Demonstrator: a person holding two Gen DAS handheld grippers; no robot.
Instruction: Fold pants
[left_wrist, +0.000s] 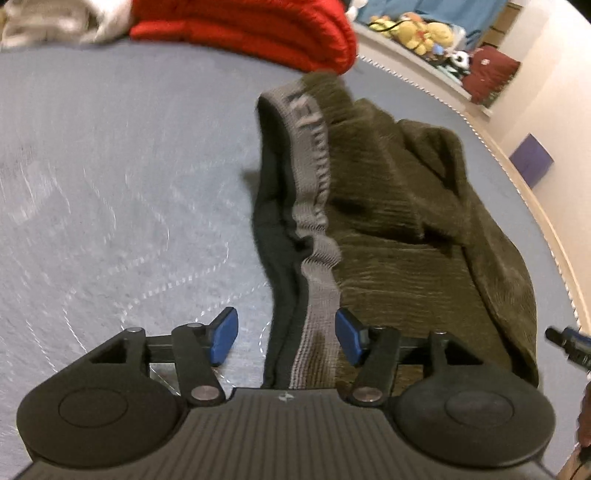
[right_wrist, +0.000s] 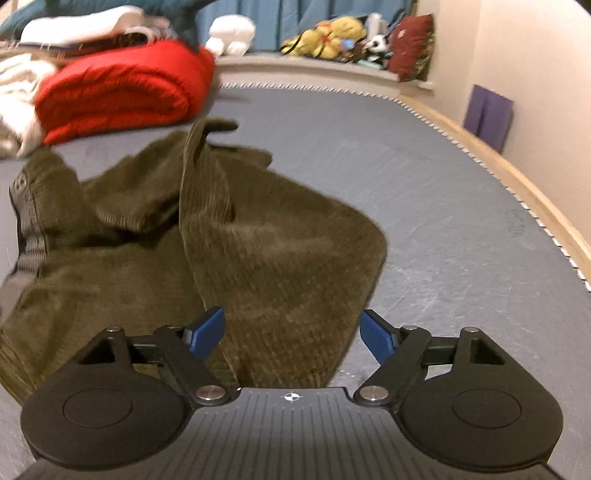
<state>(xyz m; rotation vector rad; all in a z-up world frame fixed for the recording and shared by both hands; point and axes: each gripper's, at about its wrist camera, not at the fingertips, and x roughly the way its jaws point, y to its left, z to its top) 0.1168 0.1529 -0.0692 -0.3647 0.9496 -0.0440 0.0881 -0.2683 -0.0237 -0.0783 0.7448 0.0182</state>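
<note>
Both claws are tilting downward: left claw is sitting partly spread, right claw is gaping wider, neither pinching anything.

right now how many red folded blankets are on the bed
1: the red quilted folded blanket lies at the far end of the grey mattress, beyond the olive corduroy pants. Others may be out of view.
</note>
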